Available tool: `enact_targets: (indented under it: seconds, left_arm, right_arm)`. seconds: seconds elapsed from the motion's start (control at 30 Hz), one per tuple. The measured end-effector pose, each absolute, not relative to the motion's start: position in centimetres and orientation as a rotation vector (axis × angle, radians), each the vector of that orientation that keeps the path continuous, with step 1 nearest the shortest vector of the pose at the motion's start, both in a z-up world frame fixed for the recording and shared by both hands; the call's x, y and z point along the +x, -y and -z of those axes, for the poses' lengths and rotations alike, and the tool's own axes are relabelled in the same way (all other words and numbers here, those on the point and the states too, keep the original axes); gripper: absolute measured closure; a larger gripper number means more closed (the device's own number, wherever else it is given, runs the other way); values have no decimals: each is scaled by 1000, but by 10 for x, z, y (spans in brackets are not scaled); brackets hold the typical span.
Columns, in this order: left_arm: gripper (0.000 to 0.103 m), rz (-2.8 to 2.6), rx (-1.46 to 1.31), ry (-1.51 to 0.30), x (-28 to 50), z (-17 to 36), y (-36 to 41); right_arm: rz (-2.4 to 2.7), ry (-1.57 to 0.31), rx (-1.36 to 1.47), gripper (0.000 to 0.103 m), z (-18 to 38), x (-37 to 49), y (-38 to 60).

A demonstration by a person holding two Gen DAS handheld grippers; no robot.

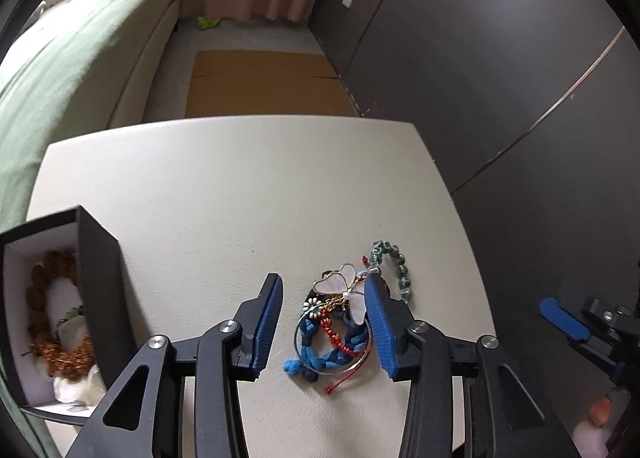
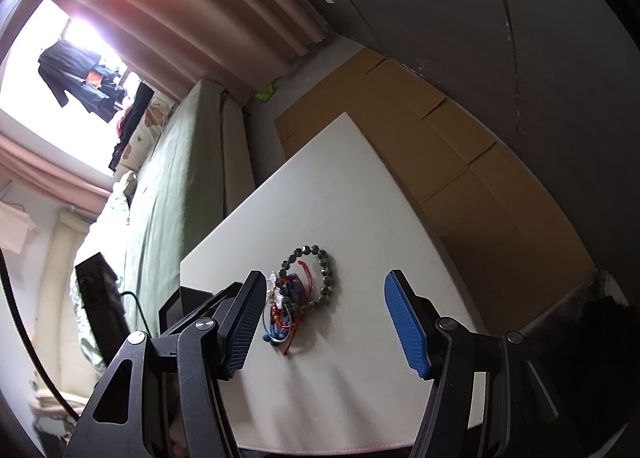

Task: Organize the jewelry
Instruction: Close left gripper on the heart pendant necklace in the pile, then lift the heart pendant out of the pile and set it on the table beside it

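A tangle of jewelry lies on the white table [image 1: 220, 197]: a pearly butterfly piece [image 1: 348, 290], a blue braided bracelet [image 1: 320, 352] and a red cord bracelet [image 1: 340, 338]. A grey-green bead bracelet [image 1: 396, 266] sits just behind them. My left gripper [image 1: 323, 282] hangs over the pile with the jaws on either side of it. Its right pad is close to the butterfly, its left pad stands apart, and nothing is pinched. My right gripper [image 2: 325, 278] is open and empty, short of the bead bracelet [image 2: 324, 274] and the tangle [image 2: 282, 310]. An open black box [image 1: 96, 278] holds brown bead bracelets [image 1: 52, 298].
The black box stands at the table's left edge, close to my left gripper's left finger. A green-covered bed [image 1: 72, 69] runs along the left. Flat cardboard [image 1: 264, 81] lies on the floor beyond the table. A dark wall [image 1: 500, 77] is on the right.
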State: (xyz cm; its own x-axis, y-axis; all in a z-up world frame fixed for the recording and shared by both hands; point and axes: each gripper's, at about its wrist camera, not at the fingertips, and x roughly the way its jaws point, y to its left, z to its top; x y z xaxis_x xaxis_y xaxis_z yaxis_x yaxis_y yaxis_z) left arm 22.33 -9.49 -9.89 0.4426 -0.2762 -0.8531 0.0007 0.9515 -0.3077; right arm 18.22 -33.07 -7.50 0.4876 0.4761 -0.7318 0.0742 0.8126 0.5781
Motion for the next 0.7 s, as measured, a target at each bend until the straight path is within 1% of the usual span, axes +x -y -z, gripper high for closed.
enact_targets:
  seconds: [0.33,0.47,0.57,0.7]
  left_arm:
    - [61,173,-273,-1124,229,115,107]
    - [73,177,-288,-1136,227,122,107]
    - [78,177,-289,-1123,226,121,107]
    - [78,188,-296,-1121,222,119,105]
  right_arm:
    - [-262,-1040,632,41,76,180,341]
    - [-265,-1048,627,41,78,182,338]
    - [-268,-1056,619,41,79,183,335]
    - [-265,-1062,614,41,80,184,331]
